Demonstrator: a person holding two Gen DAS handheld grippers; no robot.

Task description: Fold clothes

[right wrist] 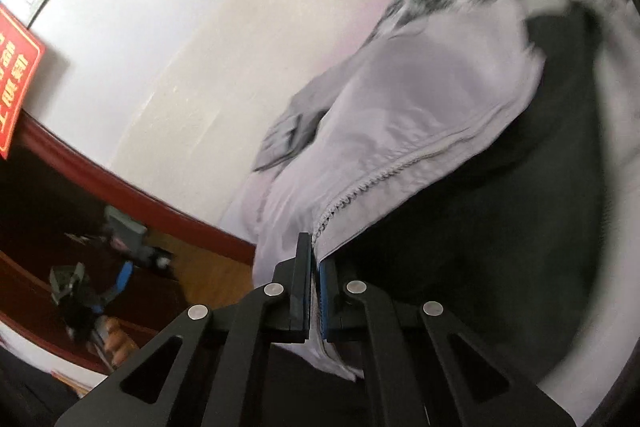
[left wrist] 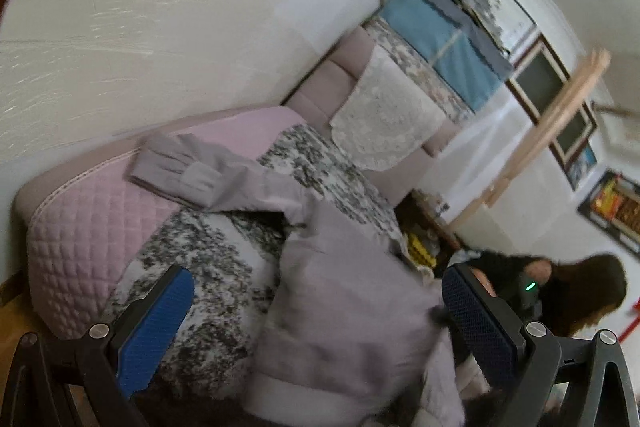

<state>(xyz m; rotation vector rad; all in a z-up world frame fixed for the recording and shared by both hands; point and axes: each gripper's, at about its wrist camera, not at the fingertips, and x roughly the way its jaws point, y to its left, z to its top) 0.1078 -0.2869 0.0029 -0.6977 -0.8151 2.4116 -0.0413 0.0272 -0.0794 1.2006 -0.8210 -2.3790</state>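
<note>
A pale lilac zip jacket (left wrist: 344,287) lies across a grey-and-white patterned cover on a sofa, one sleeve (left wrist: 192,167) stretched toward the pink quilted armrest. My left gripper (left wrist: 320,311) hovers over it, open, with its blue pads wide apart and only loose cloth below them. In the right wrist view the jacket (right wrist: 400,131) hangs lifted, its dark lining showing at the right. My right gripper (right wrist: 314,267) is shut on the jacket's front edge beside the zip (right wrist: 384,175).
The pink quilted armrest (left wrist: 80,227) and the white wall sit to the left. A lace cloth (left wrist: 384,115) drapes the sofa back. A person with long dark hair (left wrist: 584,291) is at the right. Dark red skirting and a wooden floor (right wrist: 200,267) show below.
</note>
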